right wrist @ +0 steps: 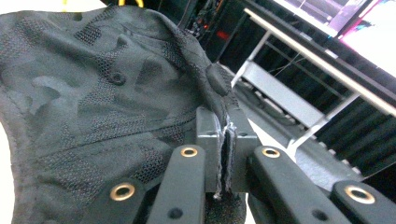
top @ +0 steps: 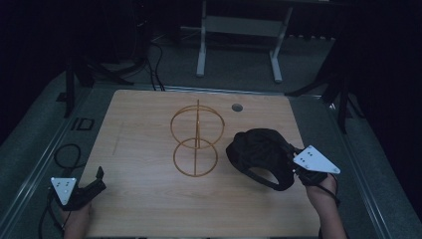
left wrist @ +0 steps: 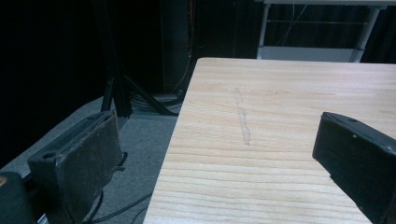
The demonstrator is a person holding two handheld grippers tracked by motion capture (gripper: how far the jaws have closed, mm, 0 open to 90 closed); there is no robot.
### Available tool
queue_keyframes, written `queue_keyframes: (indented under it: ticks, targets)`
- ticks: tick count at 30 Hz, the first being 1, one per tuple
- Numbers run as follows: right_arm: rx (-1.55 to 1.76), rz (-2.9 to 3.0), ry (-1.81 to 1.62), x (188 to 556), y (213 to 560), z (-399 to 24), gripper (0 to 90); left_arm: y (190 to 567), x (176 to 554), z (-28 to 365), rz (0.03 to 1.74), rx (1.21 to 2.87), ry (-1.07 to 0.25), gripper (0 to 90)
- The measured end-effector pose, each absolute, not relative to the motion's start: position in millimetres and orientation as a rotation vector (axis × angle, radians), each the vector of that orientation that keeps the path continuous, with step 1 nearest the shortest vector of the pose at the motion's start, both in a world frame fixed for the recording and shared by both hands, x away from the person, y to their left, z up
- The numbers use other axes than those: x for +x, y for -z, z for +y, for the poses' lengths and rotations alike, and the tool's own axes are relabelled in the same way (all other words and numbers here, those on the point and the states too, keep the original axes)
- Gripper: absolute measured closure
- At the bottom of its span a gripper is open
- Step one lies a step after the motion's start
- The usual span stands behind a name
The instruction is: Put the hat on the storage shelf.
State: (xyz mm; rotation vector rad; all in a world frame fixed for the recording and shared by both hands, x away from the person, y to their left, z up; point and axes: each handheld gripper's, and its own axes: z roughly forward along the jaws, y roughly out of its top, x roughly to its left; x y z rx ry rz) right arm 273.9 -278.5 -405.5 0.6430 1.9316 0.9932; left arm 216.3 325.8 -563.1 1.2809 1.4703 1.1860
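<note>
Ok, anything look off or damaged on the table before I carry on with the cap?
Nothing serious. The black mesh cap is pinched at its fabric by the right gripper, whose pads look frayed at the edges. The light wooden table carries a faint pale scuff streak. The gold wire stand stands upright. The left gripper is open.

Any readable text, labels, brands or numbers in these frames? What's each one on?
None readable.
Black cap: woven pattern, no legible logo or label.
Wire stand and table: unmarked.
Bright screen behind: lit bands, too blurred to read.
</note>
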Motion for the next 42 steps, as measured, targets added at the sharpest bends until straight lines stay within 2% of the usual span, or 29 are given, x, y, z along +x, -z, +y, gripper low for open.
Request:
queue_keyframes:
  ticks: [35,42]
  targets:
    - [0.569,1.738,-1.051,304,273,-279,86.5,563,217,326,1.472,1.288,-1.184,1.8]
    - [0.553,1.734,-1.057,311,265,-268,86.4,563,217,326,1.471,1.289,-1.181,1.8]
